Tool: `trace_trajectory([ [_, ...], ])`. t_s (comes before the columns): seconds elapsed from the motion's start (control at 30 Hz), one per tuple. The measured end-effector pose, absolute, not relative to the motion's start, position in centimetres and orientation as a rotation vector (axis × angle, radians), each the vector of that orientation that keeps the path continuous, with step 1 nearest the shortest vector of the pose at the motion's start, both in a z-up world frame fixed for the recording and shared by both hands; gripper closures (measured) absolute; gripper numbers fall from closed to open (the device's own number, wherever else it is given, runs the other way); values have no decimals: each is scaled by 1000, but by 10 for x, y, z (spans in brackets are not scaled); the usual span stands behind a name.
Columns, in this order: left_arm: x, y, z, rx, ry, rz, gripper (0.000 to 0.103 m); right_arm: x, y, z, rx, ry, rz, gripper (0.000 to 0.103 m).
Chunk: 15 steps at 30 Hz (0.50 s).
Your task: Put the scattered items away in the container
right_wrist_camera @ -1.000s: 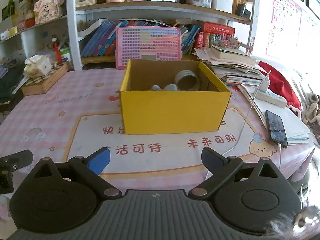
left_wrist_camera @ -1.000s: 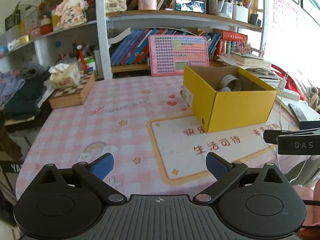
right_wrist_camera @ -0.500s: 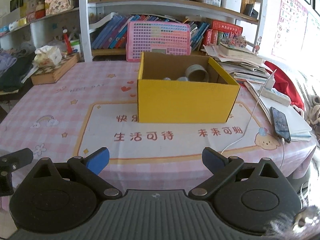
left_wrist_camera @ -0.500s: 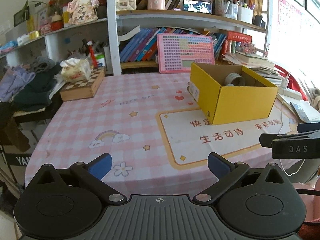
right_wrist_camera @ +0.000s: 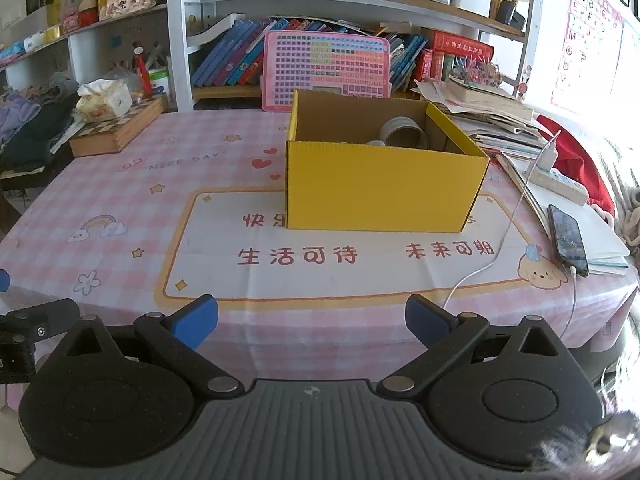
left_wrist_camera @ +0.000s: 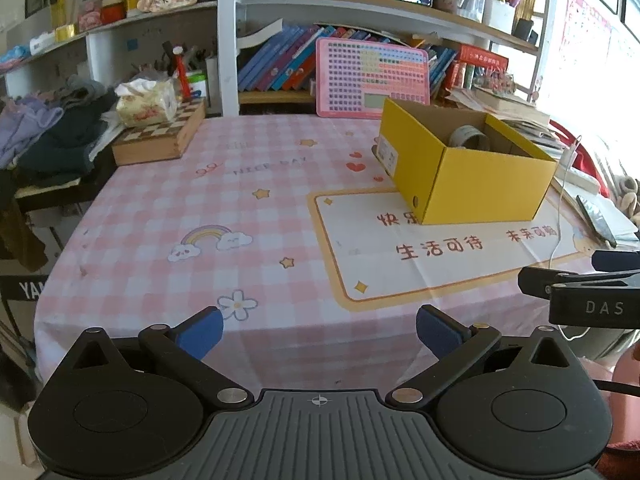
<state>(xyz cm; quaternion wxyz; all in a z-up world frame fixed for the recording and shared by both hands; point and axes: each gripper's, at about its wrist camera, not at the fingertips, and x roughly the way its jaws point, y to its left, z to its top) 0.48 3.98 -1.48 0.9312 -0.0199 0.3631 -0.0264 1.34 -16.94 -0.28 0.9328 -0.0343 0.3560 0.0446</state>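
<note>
A yellow cardboard box (left_wrist_camera: 484, 192) (right_wrist_camera: 380, 188) stands open on the pink checked tablecloth (left_wrist_camera: 224, 208). Inside it a grey tape roll (left_wrist_camera: 470, 138) (right_wrist_camera: 404, 132) leans against the far wall, with a small pale item (right_wrist_camera: 376, 143) beside it. My left gripper (left_wrist_camera: 319, 330) is open and empty at the table's near edge, left of the box. My right gripper (right_wrist_camera: 311, 318) is open and empty at the near edge, facing the box front. The right gripper also shows at the right edge of the left wrist view (left_wrist_camera: 580, 288).
A phone (right_wrist_camera: 567, 238) on a white charging cable (right_wrist_camera: 512, 216) lies right of the box, beside stacked papers and a power strip (right_wrist_camera: 556, 178). A pink keyboard-like board (right_wrist_camera: 326, 70) leans behind the box. A wooden chessboard box (left_wrist_camera: 160, 136) with a tissue pack stands far left.
Both grippers have pulled back from the box towards the table's near edge; the box looks smaller and more of the tablecloth shows. Both stay open and empty.
</note>
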Motion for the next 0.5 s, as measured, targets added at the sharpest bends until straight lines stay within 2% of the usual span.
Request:
trace_trajectory([
  [0.5, 7, 36, -18, -37, 765, -71, 0, 10, -175, -3, -60, 743, 66, 0],
])
